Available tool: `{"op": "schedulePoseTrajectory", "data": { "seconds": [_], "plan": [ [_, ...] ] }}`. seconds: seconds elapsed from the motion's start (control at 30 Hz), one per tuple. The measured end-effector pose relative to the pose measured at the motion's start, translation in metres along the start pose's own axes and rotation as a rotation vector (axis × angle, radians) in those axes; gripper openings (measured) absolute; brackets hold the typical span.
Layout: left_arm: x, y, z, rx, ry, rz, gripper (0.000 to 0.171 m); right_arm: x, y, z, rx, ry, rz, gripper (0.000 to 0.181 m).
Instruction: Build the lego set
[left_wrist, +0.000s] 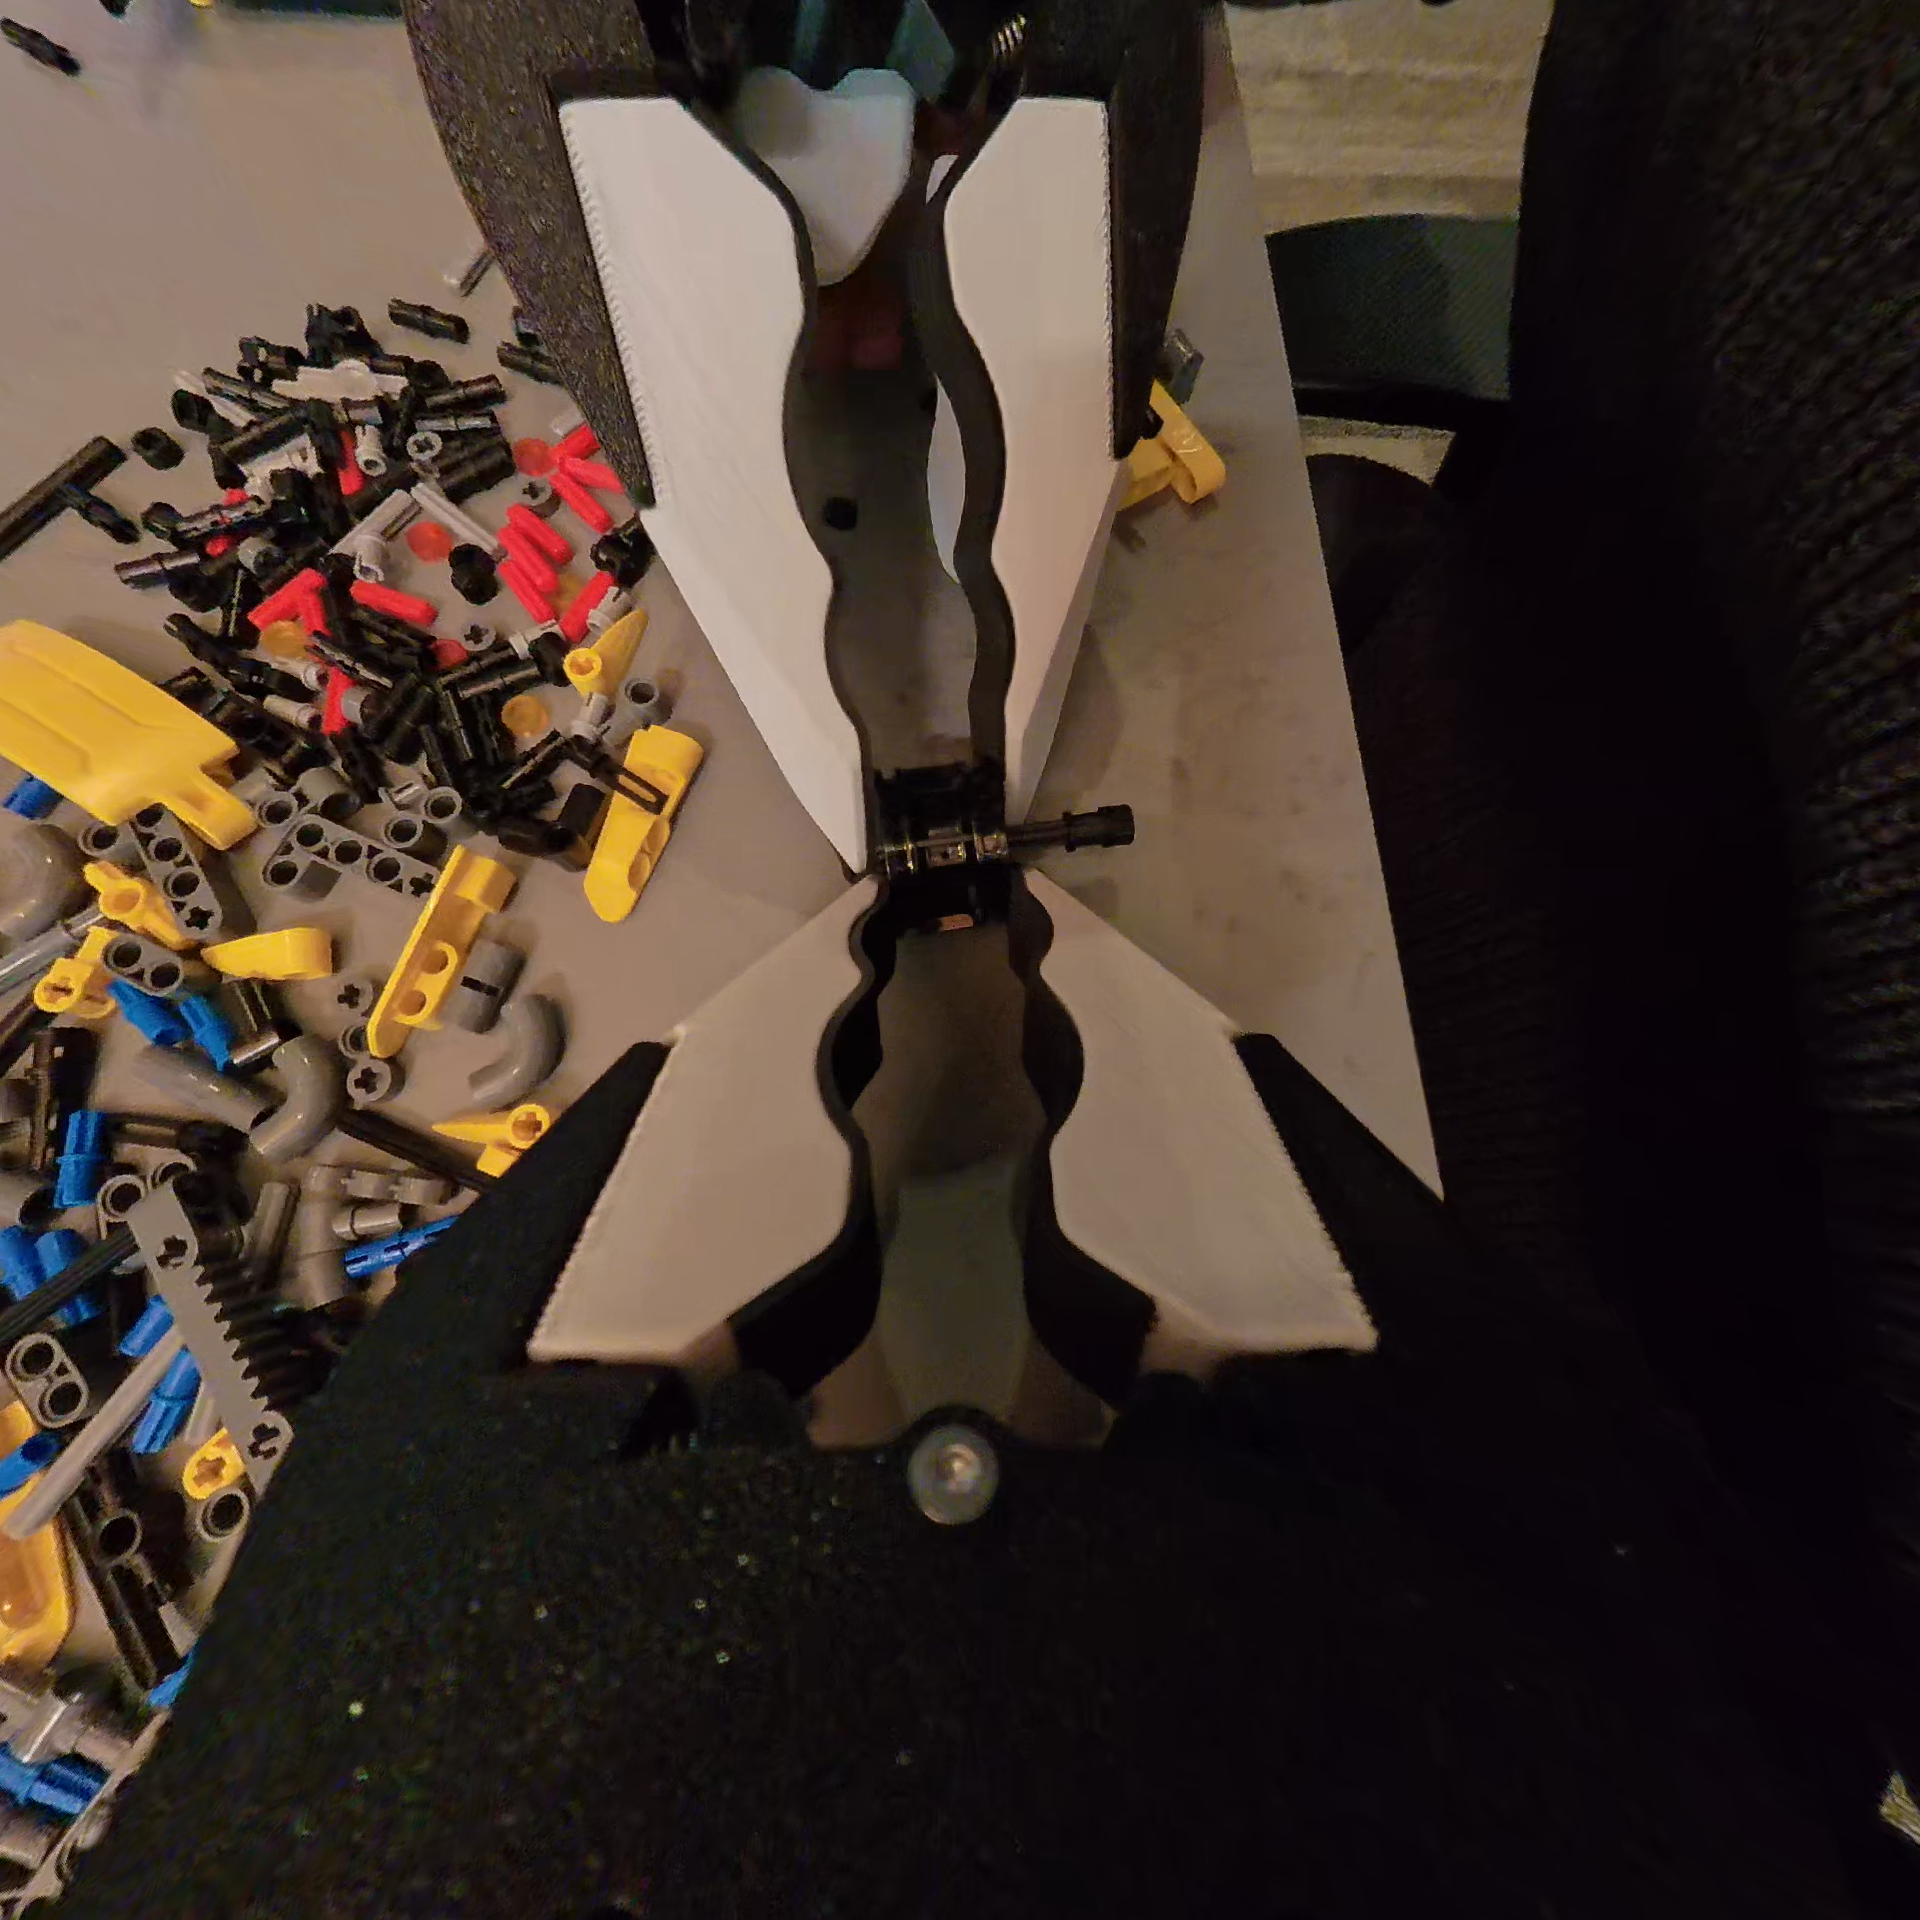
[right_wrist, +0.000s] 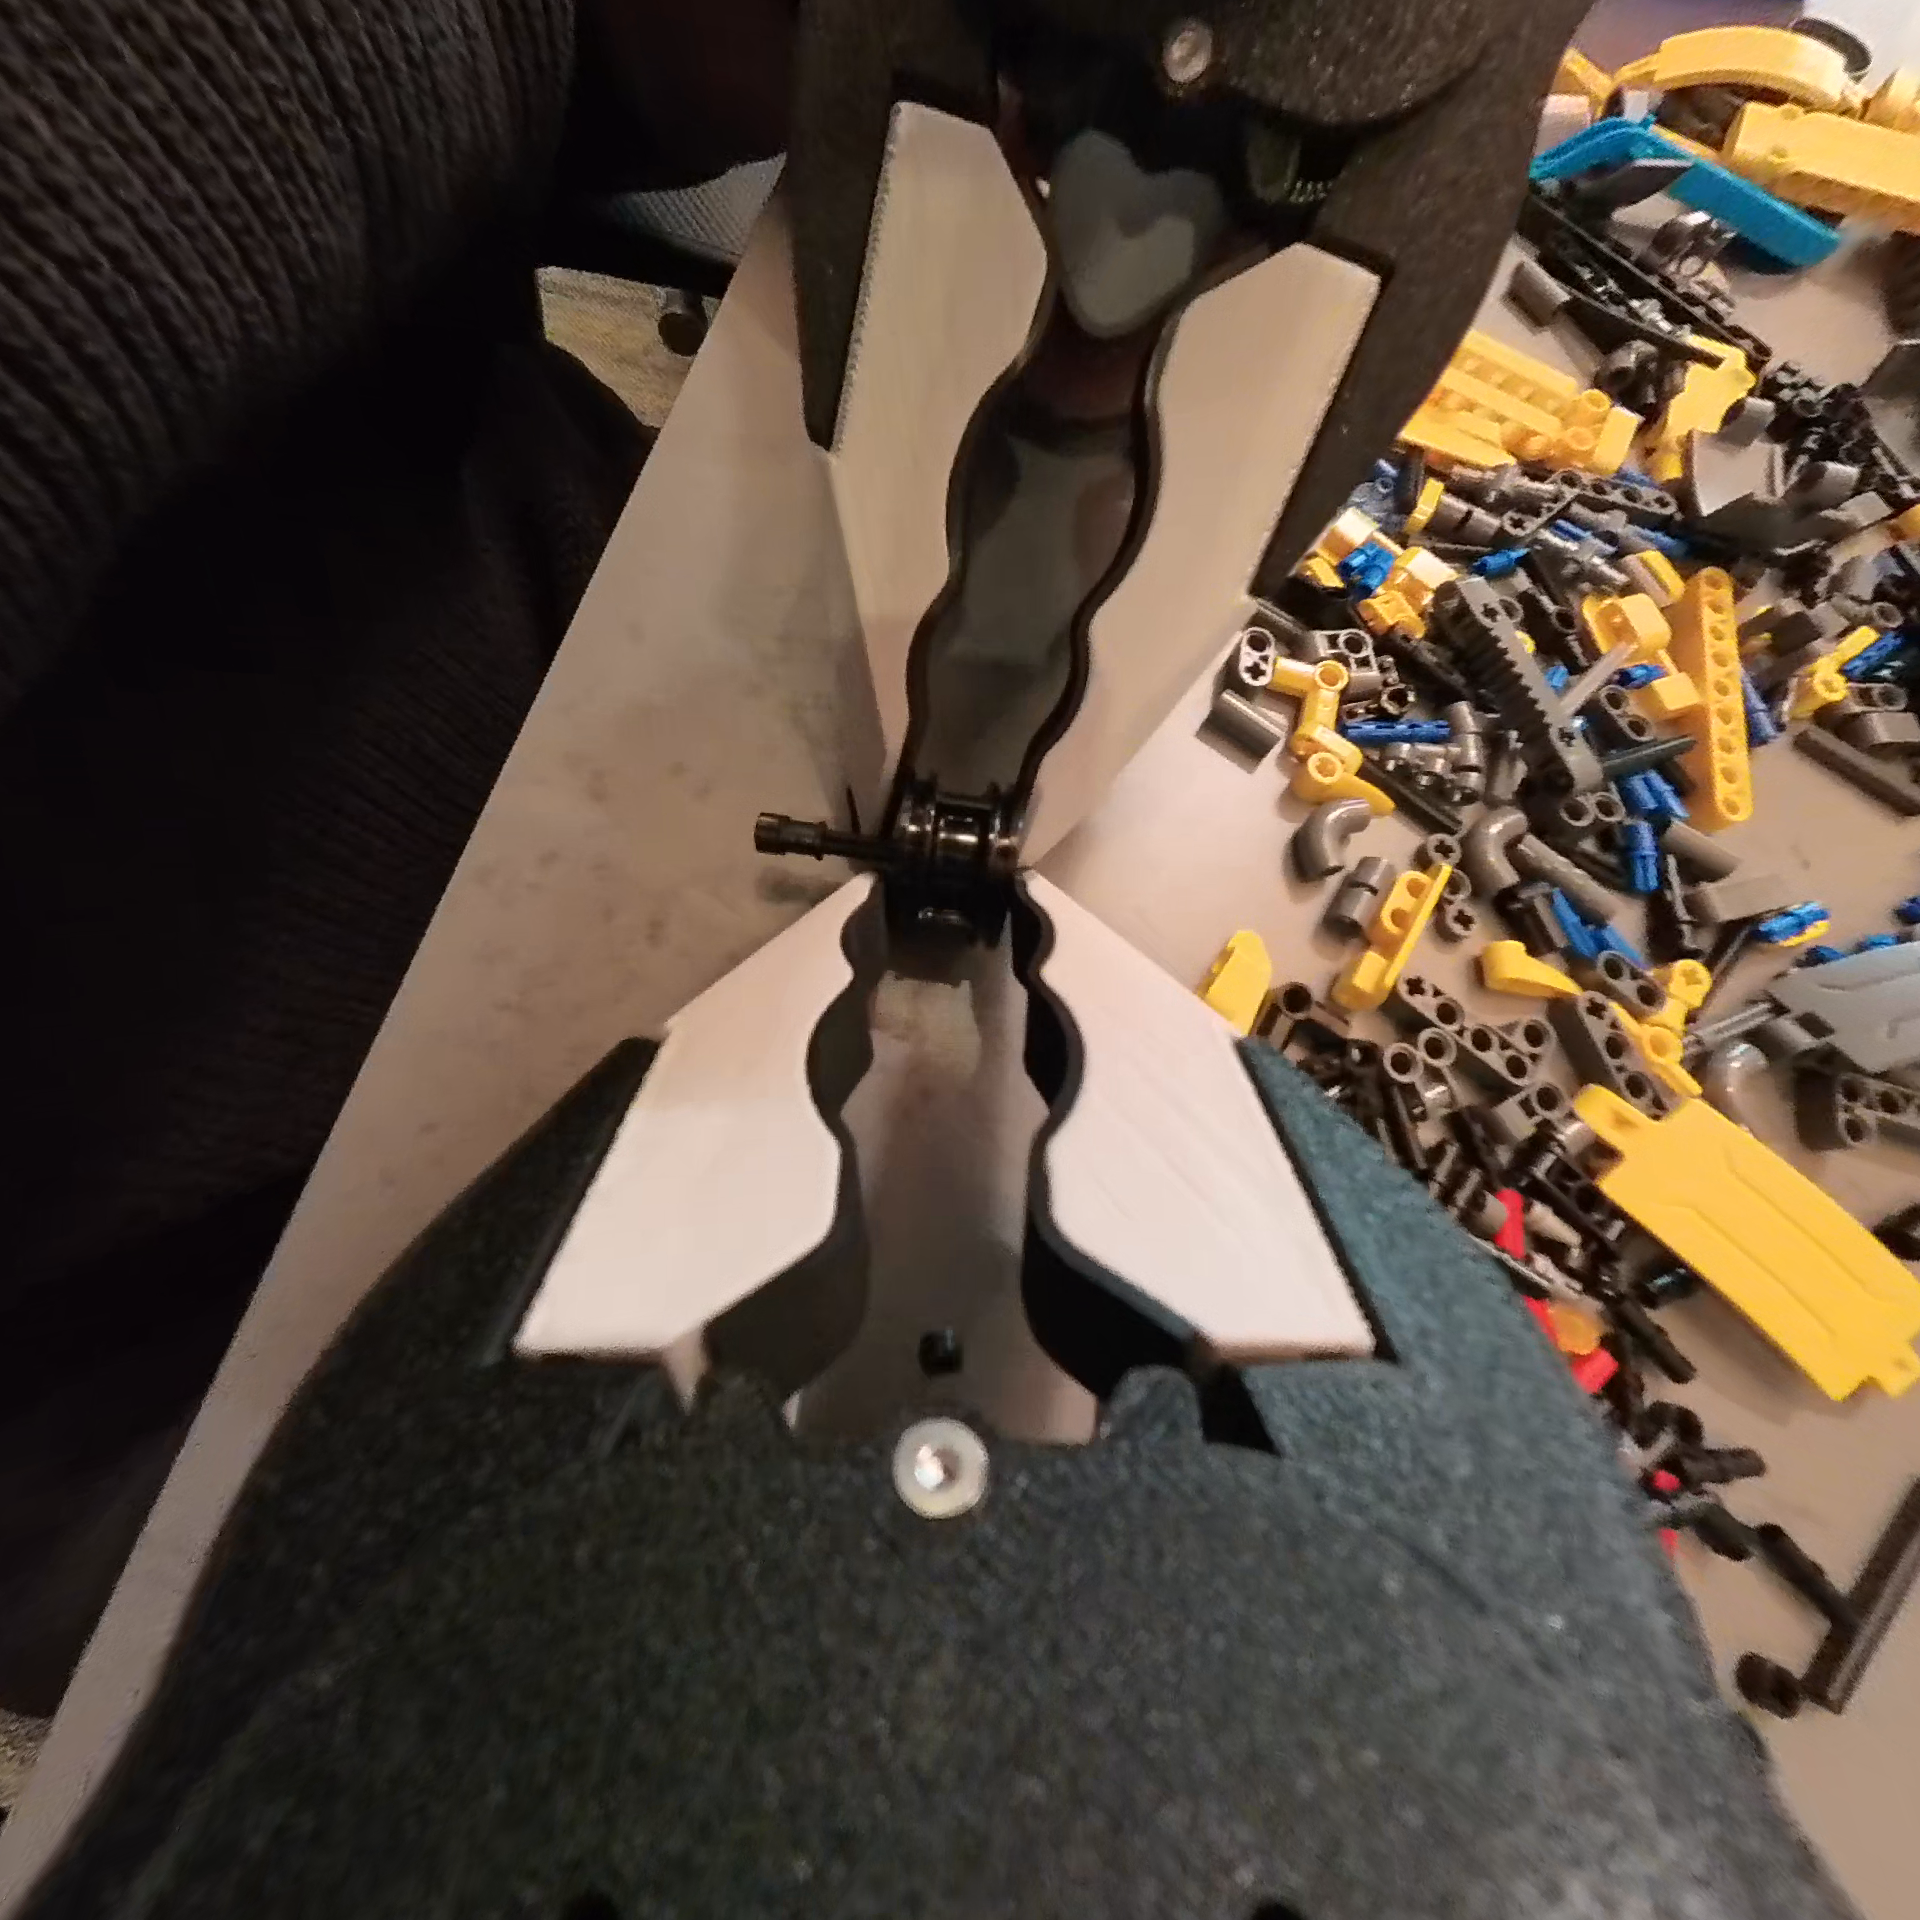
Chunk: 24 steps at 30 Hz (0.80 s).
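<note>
Left wrist view | left claw (left_wrist: 940, 914) and right claw (left_wrist: 940, 800) both clamped on black pulley assembly (left_wrist: 940, 847) | no containers seen

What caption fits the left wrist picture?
Two hand-held grippers pinch one small black axle assembly beside scattered building pieces.

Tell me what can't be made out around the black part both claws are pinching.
- Black part: left wrist view, both claws' tips cover its ends; shape unclear.
- Same part: right wrist view, motion blur.
- Parts pile: cut off by the left edge.
</note>
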<state>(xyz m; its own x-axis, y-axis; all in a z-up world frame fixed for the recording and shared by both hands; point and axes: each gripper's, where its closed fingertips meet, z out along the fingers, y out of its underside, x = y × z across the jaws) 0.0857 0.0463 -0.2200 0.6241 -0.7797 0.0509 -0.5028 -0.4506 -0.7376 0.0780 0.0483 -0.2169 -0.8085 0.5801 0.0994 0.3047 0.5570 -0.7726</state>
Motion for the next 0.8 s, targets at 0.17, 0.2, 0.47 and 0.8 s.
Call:
{"op": "schedulePoseTrajectory", "data": {
  "seconds": [0.17,0.2,0.47,0.8],
  "plan": [
    [-0.003,0.000,0.000,-0.001,-0.018,-0.010,0.021,0.008,0.000,-0.003,0.014,0.023,0.024,0.037],
    [-0.003,0.000,-0.001,-0.001,-0.018,-0.010,0.021,0.008,0.000,-0.006,0.023,0.016,0.044,0.040],
    [-0.004,0.000,-0.001,-0.002,-0.030,-0.006,0.021,0.009,-0.006,-0.019,0.088,-0.002,0.123,0.061],
    [-0.005,0.000,-0.001,-0.004,-0.038,-0.008,0.021,0.054,-0.014,-0.082,0.216,0.329,0.179,0.060]
  ]
}}
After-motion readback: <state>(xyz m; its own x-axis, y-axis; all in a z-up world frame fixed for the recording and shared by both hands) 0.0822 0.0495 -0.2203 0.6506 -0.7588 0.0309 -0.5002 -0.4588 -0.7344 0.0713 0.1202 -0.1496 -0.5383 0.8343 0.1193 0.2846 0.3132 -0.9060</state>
